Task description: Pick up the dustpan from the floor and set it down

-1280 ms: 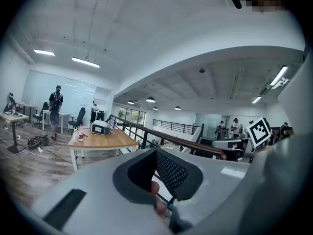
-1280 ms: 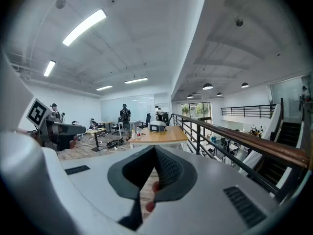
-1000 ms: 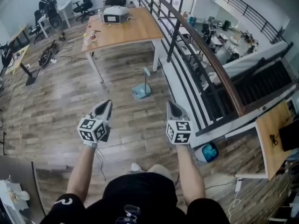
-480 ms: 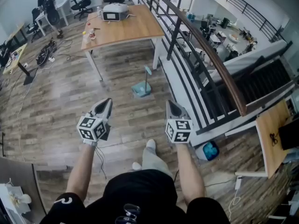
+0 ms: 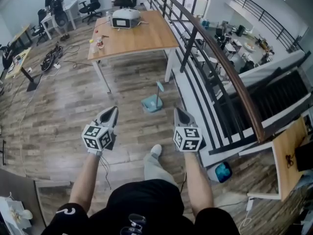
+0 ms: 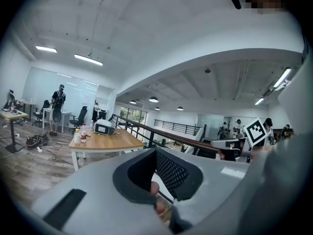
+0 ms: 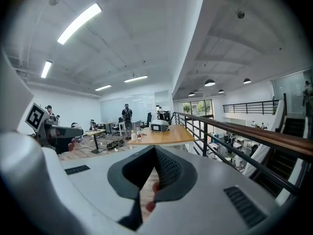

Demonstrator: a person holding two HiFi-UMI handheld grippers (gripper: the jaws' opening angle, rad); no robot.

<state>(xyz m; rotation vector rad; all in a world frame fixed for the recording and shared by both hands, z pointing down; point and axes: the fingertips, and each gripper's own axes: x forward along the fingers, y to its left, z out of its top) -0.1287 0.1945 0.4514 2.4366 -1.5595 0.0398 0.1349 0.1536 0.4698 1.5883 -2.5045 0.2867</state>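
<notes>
We are noting a pale teal dustpan (image 5: 153, 103) on a grey-brown wood-grain floor (image 5: 63, 106). We are logging white shells and dark grey pads on the left gripper (image 5: 112, 110) and right gripper (image 5: 177, 111), both bearing black-and-white square markers. The table (image 5: 142, 35) is showing a tan top and white legs.

The dustpan (image 5: 151, 104) is too small for detail in the head view, and hidden in both gripper views.

Dustpan (image 5: 151, 103) on floor (image 5: 73, 97) ahead of left tongs (image 5: 111, 111) and right tongs (image 5: 179, 113) — table (image 5: 142, 35) behind, railing (image 5: 230, 77) at right.
</notes>
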